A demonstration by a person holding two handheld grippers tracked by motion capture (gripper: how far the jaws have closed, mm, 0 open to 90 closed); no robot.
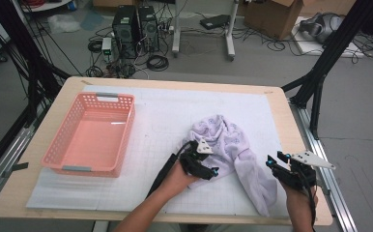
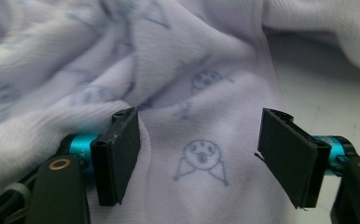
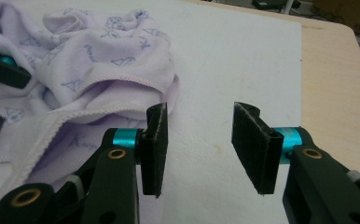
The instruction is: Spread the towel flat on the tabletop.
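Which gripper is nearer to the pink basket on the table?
Left. The left gripper sits on the lilac cloth near the table's middle, to the right of the pink basket. The right gripper is farther, past the cloth, near the right edge.

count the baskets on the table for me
1. The pink basket sits on the left side of the white mat, left of the crumpled lilac garment. Nothing shows inside it, and no other basket shows in the high view.
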